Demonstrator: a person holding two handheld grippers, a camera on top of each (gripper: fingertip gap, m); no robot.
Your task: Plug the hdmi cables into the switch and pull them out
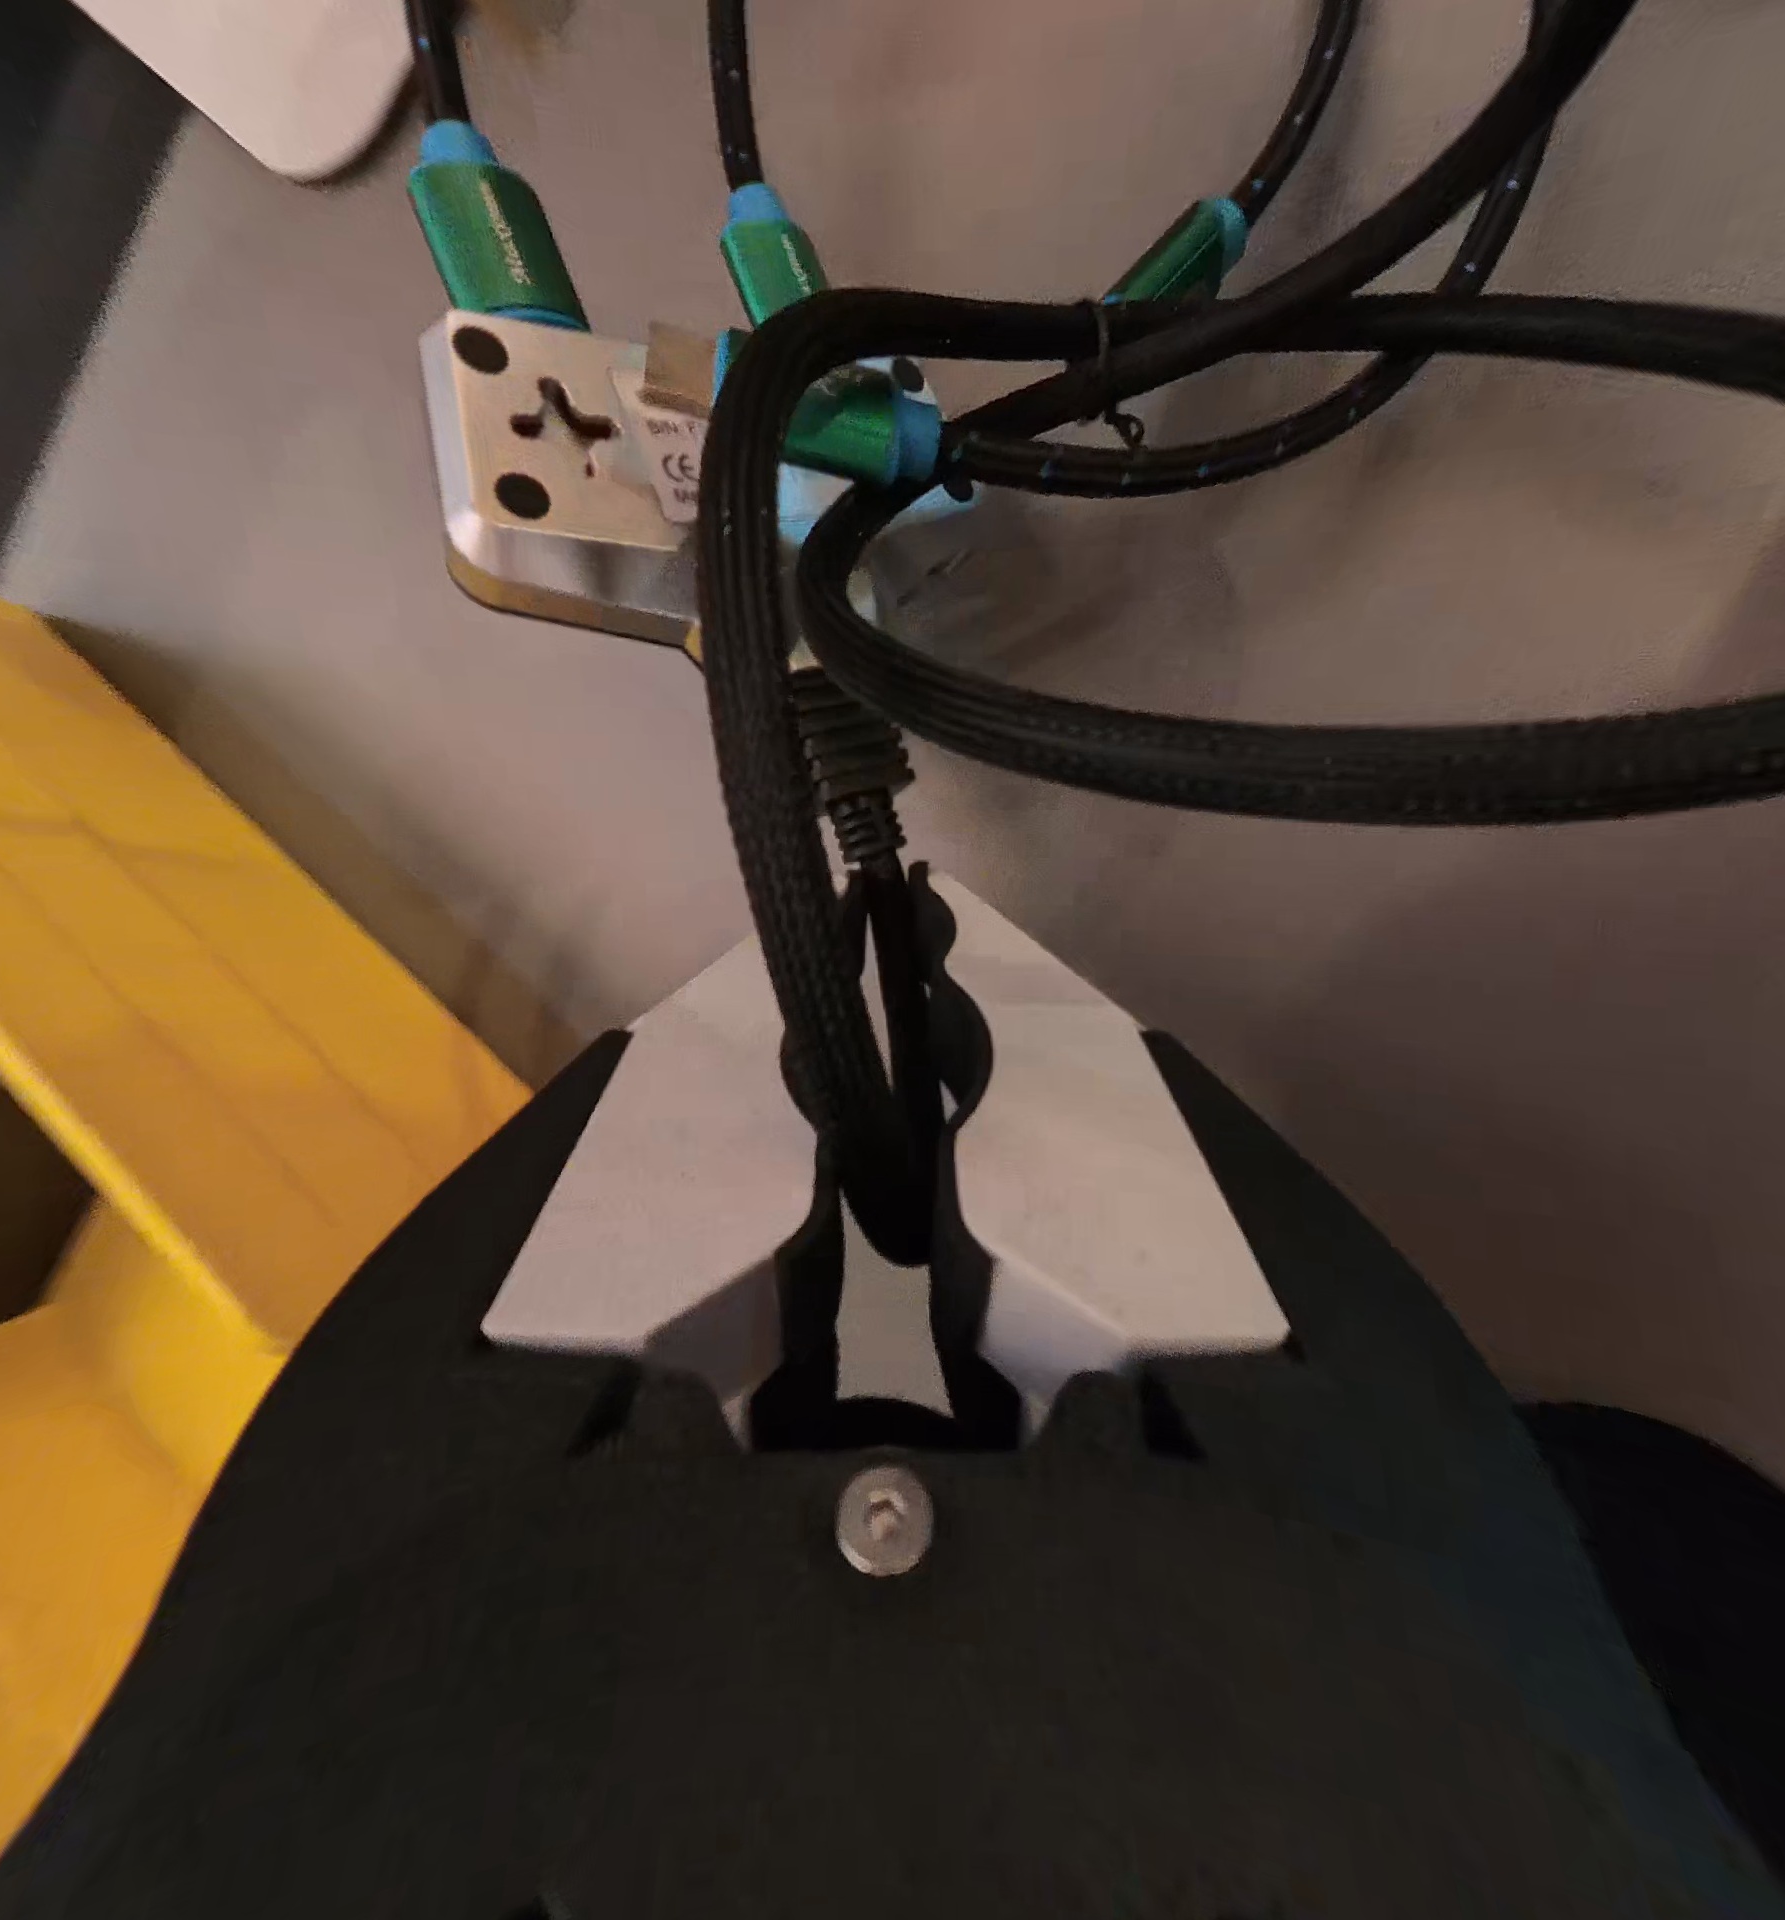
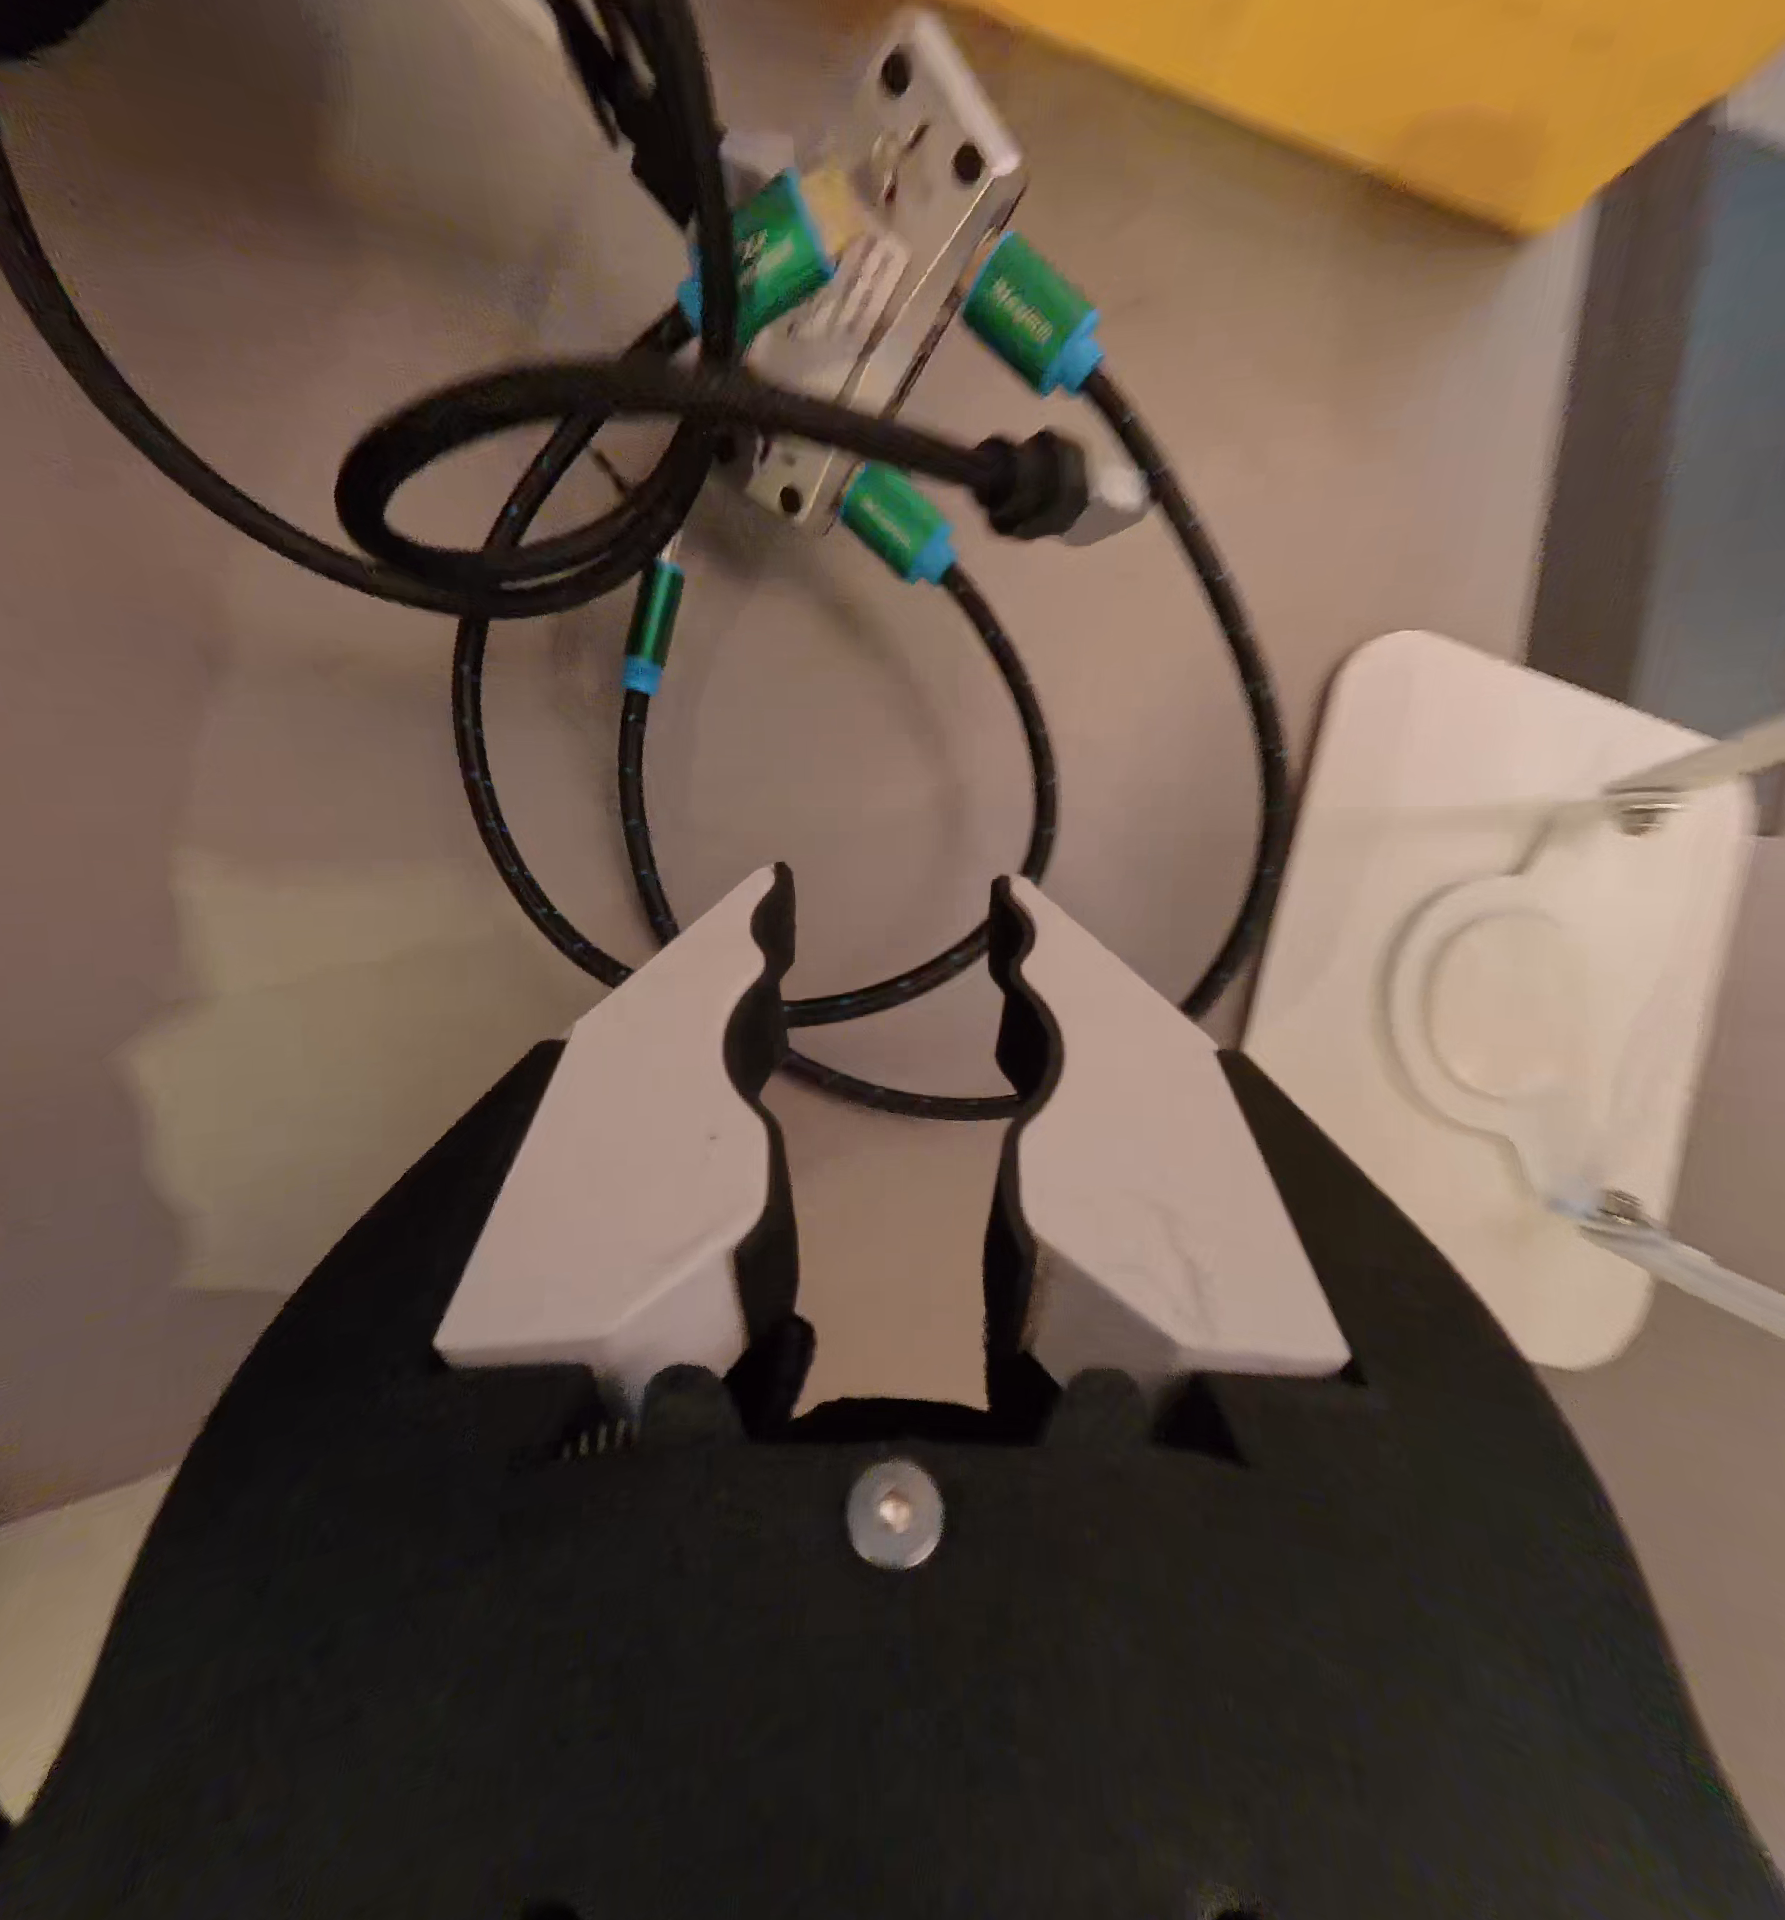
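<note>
The silver switch (image 1: 535, 468) lies on the grey table, its underside with a mounting slot facing up. Green-and-blue HDMI plugs (image 1: 493, 239) sit against its far edge. My left gripper (image 1: 888, 894) is shut on a folded loop of the thick black braided cable (image 1: 763, 727), just behind its ribbed strain relief (image 1: 857, 779); its plug is hidden. In the right wrist view the switch (image 2: 929, 208) has two green plugs (image 2: 1033, 312) in one side, and another green plug (image 2: 654, 623) lies loose. My right gripper (image 2: 893, 894) is open and empty above thin cable loops (image 2: 1044, 790).
A yellow box (image 1: 88, 935) stands close on the left of the left gripper and shows at the top of the right wrist view (image 2: 1387, 83). A white base plate (image 2: 1490, 987) with a clear bracket lies to the right. Black cables (image 1: 1387, 748) coil across the table. Left tips to right tips: about 20 centimetres.
</note>
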